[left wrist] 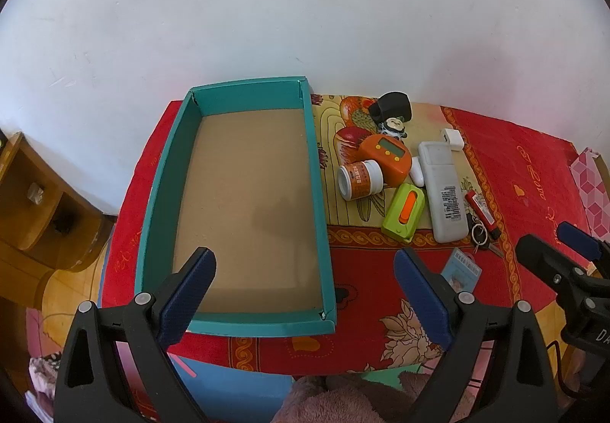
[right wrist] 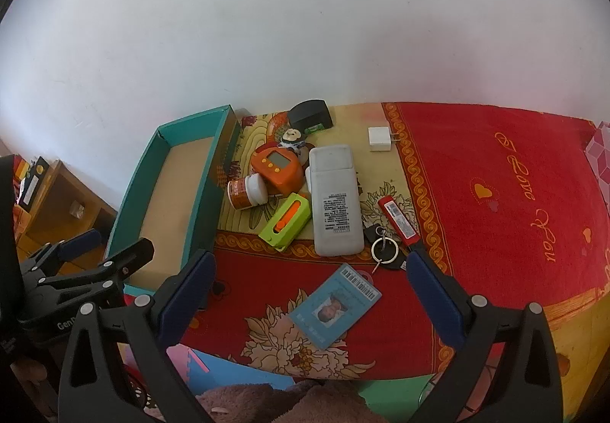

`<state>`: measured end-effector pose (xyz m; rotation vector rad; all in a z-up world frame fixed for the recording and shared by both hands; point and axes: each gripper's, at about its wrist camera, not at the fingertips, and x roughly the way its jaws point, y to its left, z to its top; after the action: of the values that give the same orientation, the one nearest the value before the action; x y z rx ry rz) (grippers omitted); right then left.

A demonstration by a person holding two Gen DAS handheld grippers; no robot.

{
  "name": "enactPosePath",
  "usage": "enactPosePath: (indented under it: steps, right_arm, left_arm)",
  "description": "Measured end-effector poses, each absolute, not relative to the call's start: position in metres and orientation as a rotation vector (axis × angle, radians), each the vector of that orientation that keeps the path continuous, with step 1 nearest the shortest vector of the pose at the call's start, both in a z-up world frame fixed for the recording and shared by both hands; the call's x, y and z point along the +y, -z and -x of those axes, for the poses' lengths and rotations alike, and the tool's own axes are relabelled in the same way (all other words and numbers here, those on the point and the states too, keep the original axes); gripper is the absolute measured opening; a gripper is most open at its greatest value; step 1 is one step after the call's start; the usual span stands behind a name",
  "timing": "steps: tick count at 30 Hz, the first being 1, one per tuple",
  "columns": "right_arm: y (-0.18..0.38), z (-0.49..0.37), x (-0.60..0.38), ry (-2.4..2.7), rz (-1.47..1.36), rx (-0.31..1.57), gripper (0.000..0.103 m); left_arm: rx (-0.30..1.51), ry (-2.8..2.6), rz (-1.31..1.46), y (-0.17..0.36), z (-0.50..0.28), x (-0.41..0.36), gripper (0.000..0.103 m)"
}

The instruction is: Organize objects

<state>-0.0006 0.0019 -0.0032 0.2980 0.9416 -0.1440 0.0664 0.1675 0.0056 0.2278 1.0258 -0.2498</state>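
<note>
A teal box (left wrist: pixel 160 171) (right wrist: pixel 131 190) with a bare cardboard floor lies on the red cloth by the wall. To its right is a cluster: an orange timer (left wrist: pixel 387 156) (right wrist: pixel 276 167), a small jar (left wrist: pixel 360 179) (right wrist: pixel 246 192), a green case (left wrist: pixel 404 211) (right wrist: pixel 286 219), a white remote (left wrist: pixel 442 190) (right wrist: pixel 335 200), a white charger (right wrist: pixel 379 139), keys with a red tag (right wrist: pixel 398 221), and an ID card (right wrist: pixel 335 305). My left gripper (left wrist: pixel 305 289) hangs open above the box's near end. My right gripper (right wrist: pixel 310 293) hangs open above the ID card.
A black object (left wrist: pixel 392 106) and a small figurine (left wrist: pixel 394 125) stand at the back of the cluster. A wooden cabinet (left wrist: pixel 34 194) sits left of the table. The white wall (left wrist: pixel 305 4) runs directly behind. A pink fuzzy sleeve (right wrist: pixel 286 404) shows at the bottom.
</note>
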Motion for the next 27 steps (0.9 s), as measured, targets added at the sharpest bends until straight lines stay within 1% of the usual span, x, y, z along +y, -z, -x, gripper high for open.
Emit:
enactPosePath:
  steps: [13, 27]
  right_arm:
    - [0.004, 0.000, 0.001, 0.144, -0.298, 0.947, 0.101]
    - [0.017, -0.013, 0.002, 0.118, -0.291, 0.982, 0.101]
  left_arm:
    - [1.026, 0.248, -0.229, -0.003, -0.067, 0.168, 0.097]
    - [1.027, 0.151, -0.223, -0.002, -0.086, 0.208, 0.097]
